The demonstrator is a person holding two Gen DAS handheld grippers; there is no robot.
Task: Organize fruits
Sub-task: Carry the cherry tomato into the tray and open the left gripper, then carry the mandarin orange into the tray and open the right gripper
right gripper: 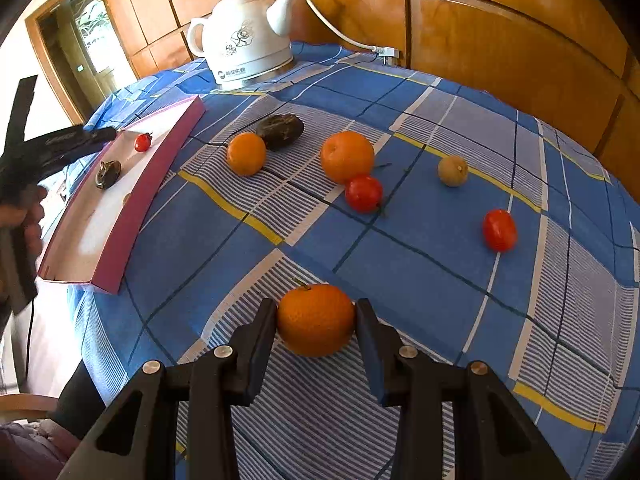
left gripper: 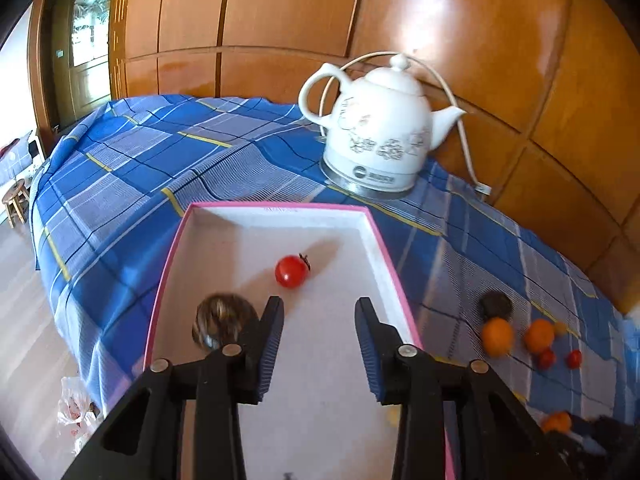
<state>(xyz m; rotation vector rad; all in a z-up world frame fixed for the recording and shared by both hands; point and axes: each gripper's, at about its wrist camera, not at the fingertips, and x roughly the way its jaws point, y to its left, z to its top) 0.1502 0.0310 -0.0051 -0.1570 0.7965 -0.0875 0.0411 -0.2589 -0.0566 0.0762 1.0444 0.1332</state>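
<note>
Inside pink-rimmed tray (left gripper: 372, 236): cherry tomato (left gripper: 292, 271) and dark fruit (left gripper: 224, 321) already placed. Your left gripper (left gripper: 319, 312) hovers over tray, jaws apart, nothing between. Your right gripper (right gripper: 316, 314) pinches orange (right gripper: 315, 319) on tablecloth (right gripper: 420, 264). Left to move: two oranges, two tomatoes, dark fruit, brown fruit.

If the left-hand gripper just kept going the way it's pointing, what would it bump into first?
Probably the white floor of the pink-rimmed box. The left gripper has its jaws apart with nothing between them; the cherry tomato lies just left of that line, so it might be clipped. Depth is hard to judge.
</note>
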